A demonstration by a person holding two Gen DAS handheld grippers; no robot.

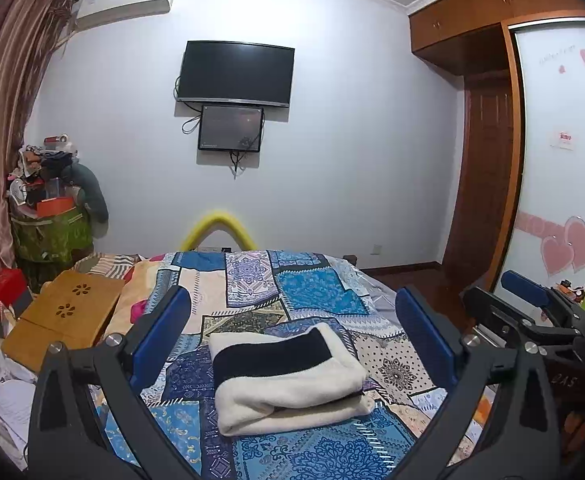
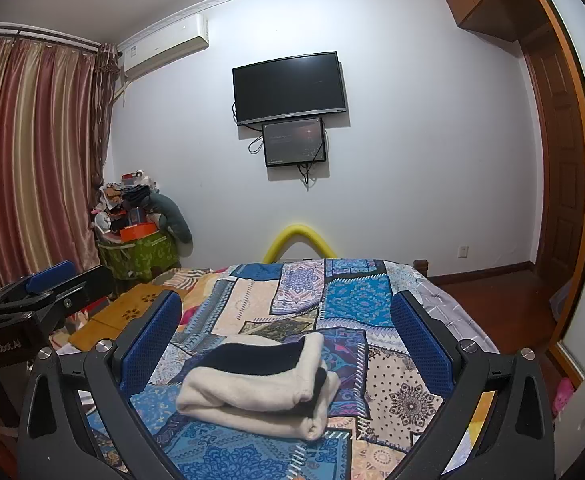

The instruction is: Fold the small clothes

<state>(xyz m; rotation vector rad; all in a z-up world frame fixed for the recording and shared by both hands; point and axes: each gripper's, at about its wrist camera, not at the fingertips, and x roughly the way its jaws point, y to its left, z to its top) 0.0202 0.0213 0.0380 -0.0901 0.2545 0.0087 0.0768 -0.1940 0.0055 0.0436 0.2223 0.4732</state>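
A folded cream garment [image 1: 288, 384] with a dark band across its top lies on the patchwork bedspread [image 1: 316, 292], near the edge closest to you. Your left gripper [image 1: 292, 320] and right gripper [image 2: 288, 328] both hover above it with jaws spread wide, holding nothing; the garment sits between each pair of blue pads. It looks soft, thick, light and floppy, likely fleece. Pinch a layered edge rather than the rounded fold, or the layers may slide apart.
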